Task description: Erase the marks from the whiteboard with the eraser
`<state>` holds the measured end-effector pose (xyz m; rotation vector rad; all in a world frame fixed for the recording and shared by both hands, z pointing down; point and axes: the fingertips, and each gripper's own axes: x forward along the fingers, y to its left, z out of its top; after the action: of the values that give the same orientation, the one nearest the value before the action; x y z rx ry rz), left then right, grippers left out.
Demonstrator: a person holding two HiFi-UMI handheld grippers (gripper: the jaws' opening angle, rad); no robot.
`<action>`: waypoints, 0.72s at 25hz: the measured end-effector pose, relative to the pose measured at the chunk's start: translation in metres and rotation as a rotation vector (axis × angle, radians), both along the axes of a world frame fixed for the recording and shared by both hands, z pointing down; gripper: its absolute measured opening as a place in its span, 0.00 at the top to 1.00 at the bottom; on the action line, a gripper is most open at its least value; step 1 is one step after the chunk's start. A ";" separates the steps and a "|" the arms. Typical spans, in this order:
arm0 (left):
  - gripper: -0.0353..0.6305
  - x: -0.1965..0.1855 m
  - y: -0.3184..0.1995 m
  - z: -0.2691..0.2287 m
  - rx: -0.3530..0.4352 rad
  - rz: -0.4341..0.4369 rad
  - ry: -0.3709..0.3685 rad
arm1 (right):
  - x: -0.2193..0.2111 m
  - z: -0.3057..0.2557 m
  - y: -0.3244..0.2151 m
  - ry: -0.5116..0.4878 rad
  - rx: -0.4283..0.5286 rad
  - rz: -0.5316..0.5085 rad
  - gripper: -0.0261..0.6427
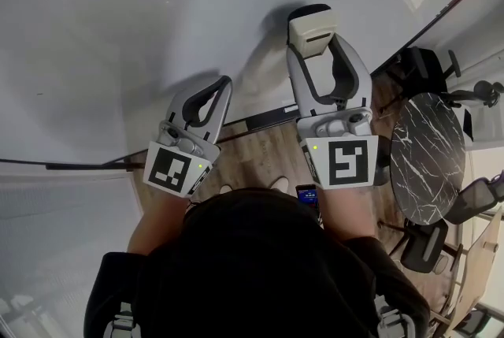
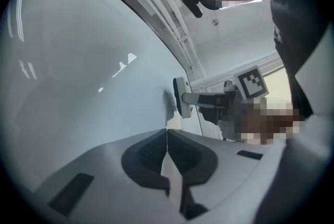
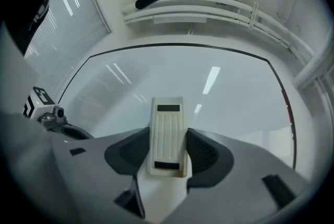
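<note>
The whiteboard [image 1: 142,21] fills the upper head view, and I make out no clear marks on it. My right gripper [image 1: 316,43] is shut on the cream eraser [image 1: 313,27], whose face presses against the board. In the right gripper view the ribbed eraser [image 3: 167,113] stands upright between the dark pads [image 3: 206,152], with the board [image 3: 219,82] just beyond. My left gripper [image 1: 226,81] is shut and empty, held lower left of the eraser near the board's bottom edge. Its view shows the eraser [image 2: 179,97] flat against the board [image 2: 94,77].
The board's black lower frame [image 1: 260,121] runs just below the grippers. A round dark marble table [image 1: 429,159] and office chairs [image 1: 425,246] stand on the wooden floor [image 1: 256,151] to the right. Window blinds [image 3: 68,24] hang left of the board.
</note>
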<state>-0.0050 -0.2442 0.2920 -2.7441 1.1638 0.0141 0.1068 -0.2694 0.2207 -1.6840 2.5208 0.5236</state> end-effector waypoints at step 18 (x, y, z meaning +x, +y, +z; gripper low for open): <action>0.94 -0.046 0.001 -0.005 0.001 -0.024 0.013 | -0.082 -0.016 -0.003 -0.027 0.013 -0.093 0.63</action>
<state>-0.0515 -0.2427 0.2875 -2.7335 1.1993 0.0295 0.0248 -0.2728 0.2049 -1.5496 2.5560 0.5045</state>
